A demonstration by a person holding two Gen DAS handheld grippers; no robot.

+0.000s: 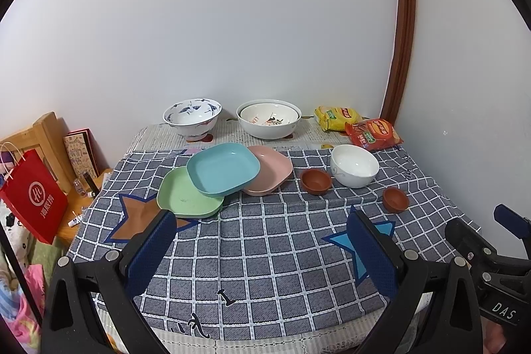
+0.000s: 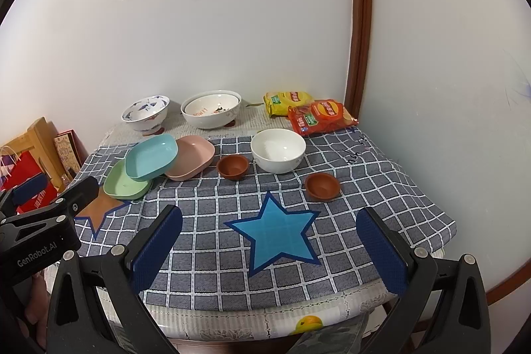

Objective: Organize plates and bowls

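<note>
A blue square plate (image 1: 223, 168) (image 2: 152, 156) leans on a green plate (image 1: 186, 196) (image 2: 126, 183) and a pink plate (image 1: 272, 170) (image 2: 194, 156). A white bowl (image 1: 354, 165) (image 2: 278, 150) and two small brown bowls (image 1: 316, 181) (image 1: 395, 199) (image 2: 233, 166) (image 2: 322, 186) sit to the right. At the back stand a blue-patterned bowl (image 1: 192, 118) (image 2: 145, 113) and nested white bowls (image 1: 268, 118) (image 2: 211, 108). My left gripper (image 1: 262, 221) and right gripper (image 2: 268, 221) are open and empty, above the table's near part.
The checked cloth (image 1: 265, 254) (image 2: 215, 204) covers the table. Yellow and red snack bags (image 1: 373, 130) (image 2: 318, 116) lie at the back right by the wall. A red paper bag (image 1: 33, 198) and a wooden shelf (image 1: 43, 135) stand left of the table.
</note>
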